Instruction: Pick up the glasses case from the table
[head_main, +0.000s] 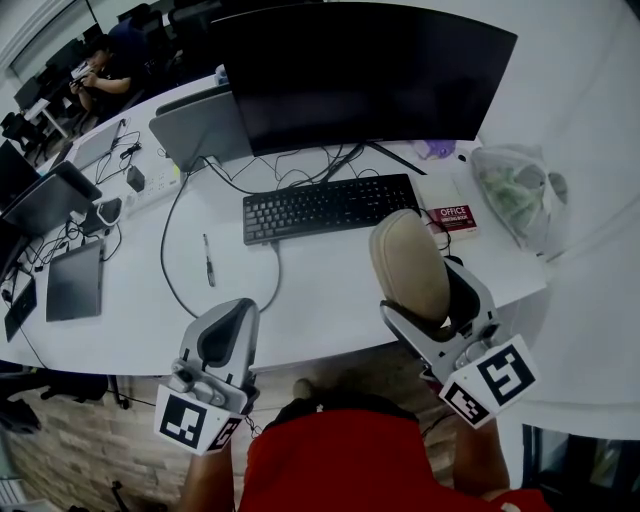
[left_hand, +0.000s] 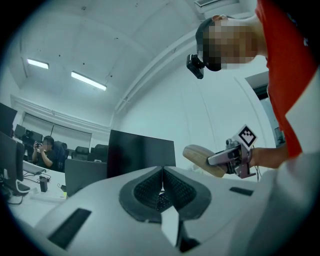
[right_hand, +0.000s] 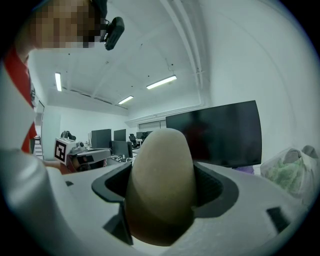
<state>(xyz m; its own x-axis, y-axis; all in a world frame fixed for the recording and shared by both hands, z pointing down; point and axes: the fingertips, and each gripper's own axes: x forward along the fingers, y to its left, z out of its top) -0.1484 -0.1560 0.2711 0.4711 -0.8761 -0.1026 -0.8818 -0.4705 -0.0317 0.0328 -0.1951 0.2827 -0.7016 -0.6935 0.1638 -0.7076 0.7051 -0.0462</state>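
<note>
A beige oval glasses case (head_main: 408, 265) is held above the white table (head_main: 320, 290), near its front edge at the right. My right gripper (head_main: 425, 268) is shut on the glasses case (right_hand: 161, 182), whose rounded end sticks out past the jaws. The left gripper view catches the glasses case (left_hand: 202, 159) from the side, clamped in the right gripper (left_hand: 231, 156). My left gripper (head_main: 229, 335) hovers over the table's front edge at the left, shut with nothing between its pads (left_hand: 150, 187).
A black keyboard (head_main: 330, 206) lies before a large dark monitor (head_main: 365, 70). A red-and-white booklet (head_main: 455, 217) and a plastic bag (head_main: 517, 190) sit at the right. A pen (head_main: 208, 260), a tablet (head_main: 74, 281), laptops and cables fill the left. A person sits at the far left desks.
</note>
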